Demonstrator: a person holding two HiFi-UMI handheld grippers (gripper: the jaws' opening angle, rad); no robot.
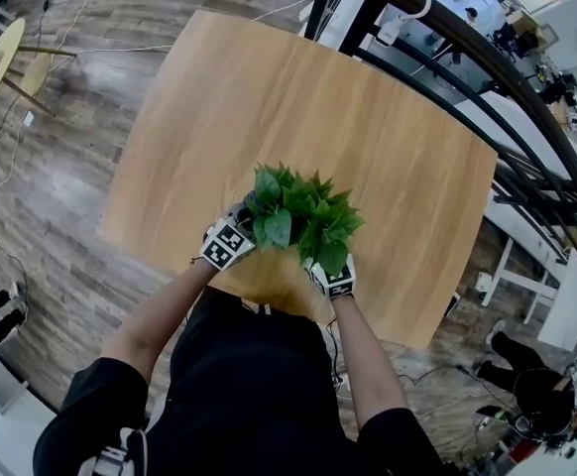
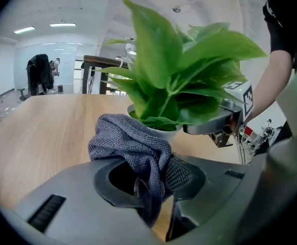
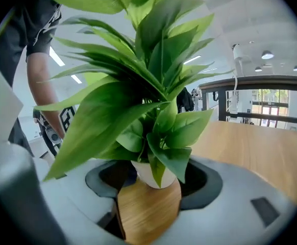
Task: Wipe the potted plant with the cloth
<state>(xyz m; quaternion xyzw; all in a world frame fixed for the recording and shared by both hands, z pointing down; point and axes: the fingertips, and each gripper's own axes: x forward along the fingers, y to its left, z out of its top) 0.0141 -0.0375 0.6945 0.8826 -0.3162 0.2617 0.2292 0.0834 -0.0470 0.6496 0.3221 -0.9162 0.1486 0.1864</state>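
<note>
Two claws | left claw point(image 2: 156, 181) pinches cloth point(image 2: 128, 137) | right claw point(image 3: 148, 184) grips potted plant point(image 3: 138, 111)

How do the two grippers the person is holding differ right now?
The left gripper is shut on a bunched grey cloth; the right gripper carries no cloth. The right gripper's jaws stand apart either side of the white pot, the left gripper's are closed together on fabric. Whether the right gripper presses the pot is unclear. Both sit close against the potted plant on the wooden table.
</note>
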